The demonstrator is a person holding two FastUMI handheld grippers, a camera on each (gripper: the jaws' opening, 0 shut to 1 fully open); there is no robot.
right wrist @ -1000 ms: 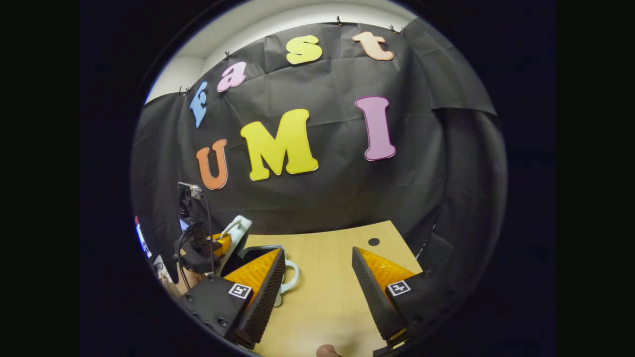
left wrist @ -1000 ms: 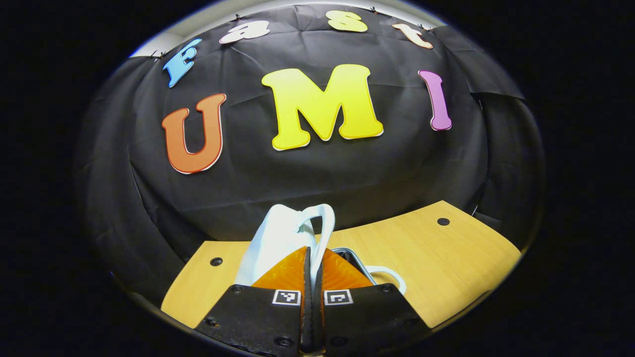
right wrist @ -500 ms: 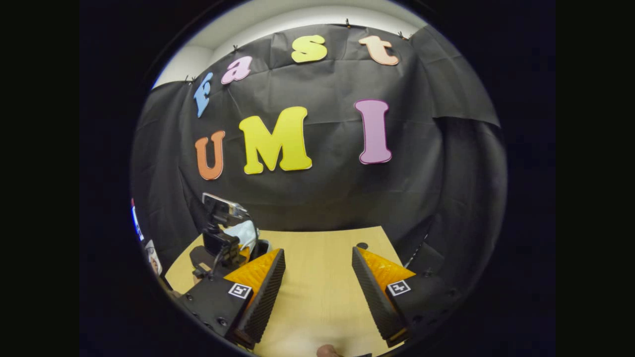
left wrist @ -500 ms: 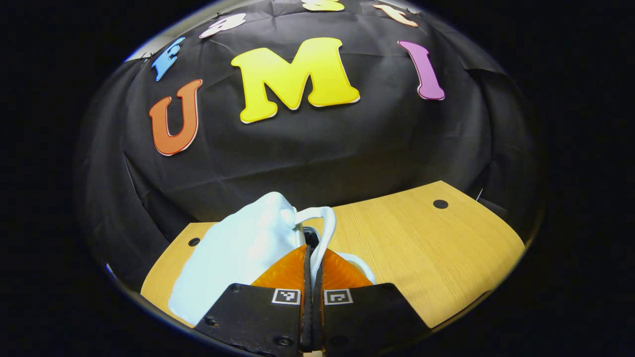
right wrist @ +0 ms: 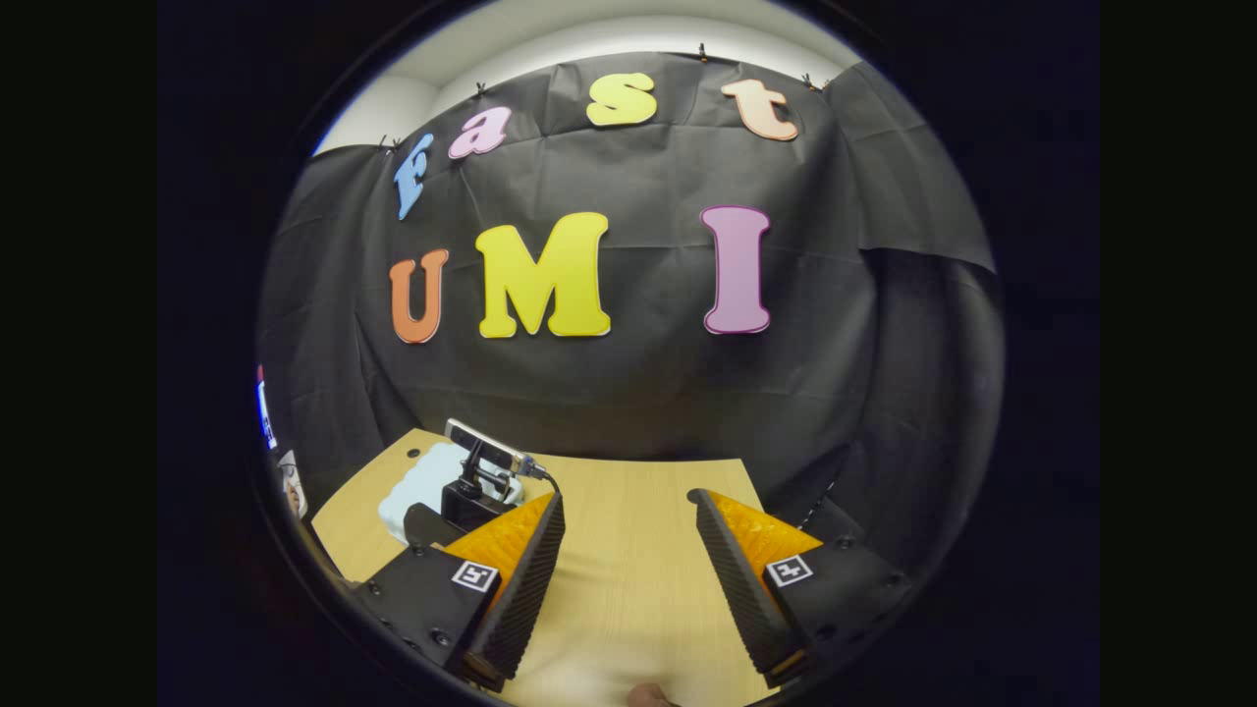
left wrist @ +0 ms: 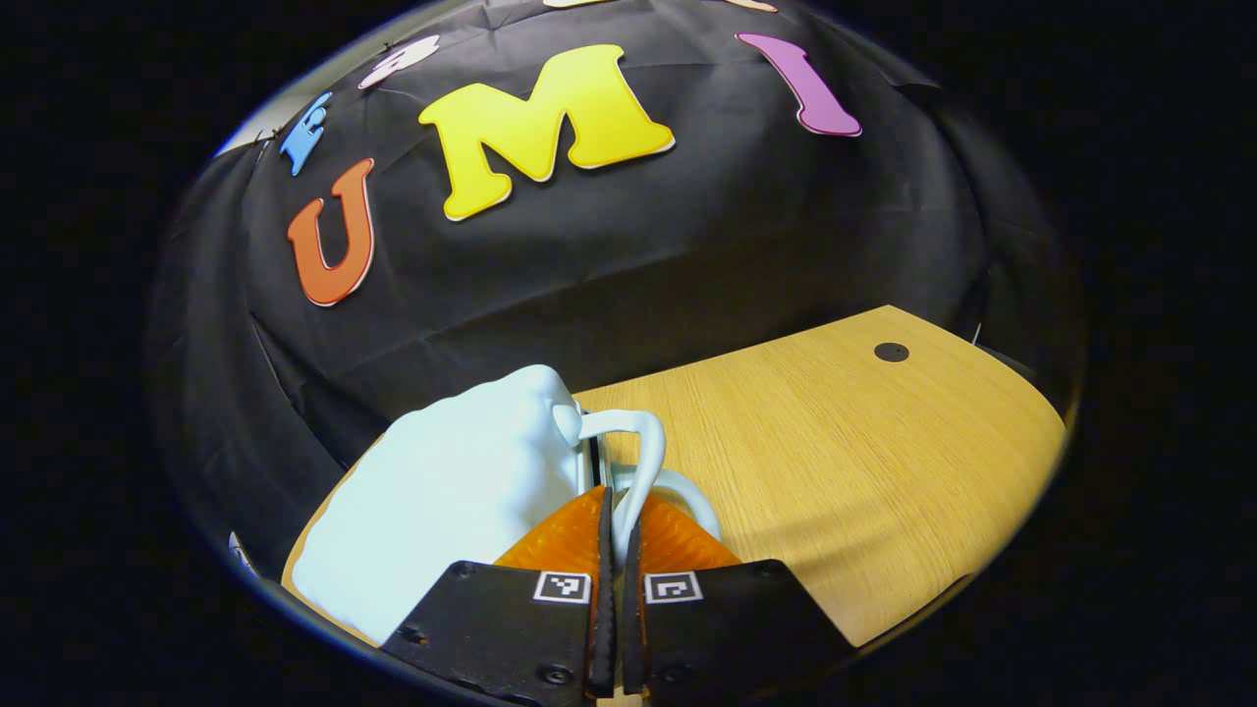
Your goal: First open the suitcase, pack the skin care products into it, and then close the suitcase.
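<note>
A pale blue suitcase [left wrist: 442,501] lies on the wooden table [left wrist: 835,442], its lid down almost flat. My left gripper [left wrist: 614,506] is shut on the lid's white loop handle [left wrist: 643,457]; a second white handle [left wrist: 692,491] shows just beneath it. The suitcase's inside and the skin care products are hidden. In the right gripper view the suitcase [right wrist: 412,486] sits at the far left with the left gripper [right wrist: 481,496] over its near edge. My right gripper [right wrist: 628,535] hangs open above bare tabletop, nothing between its fingers.
The table [right wrist: 628,511] ends at the black cloth wall behind. A small round hole [left wrist: 892,352] marks its far right corner. Bare wood stretches to the right of the suitcase.
The suitcase lid has swung down from nearly upright to almost flat, my left gripper lowering with the handle held. The right gripper stayed open and shifted only slightly.
</note>
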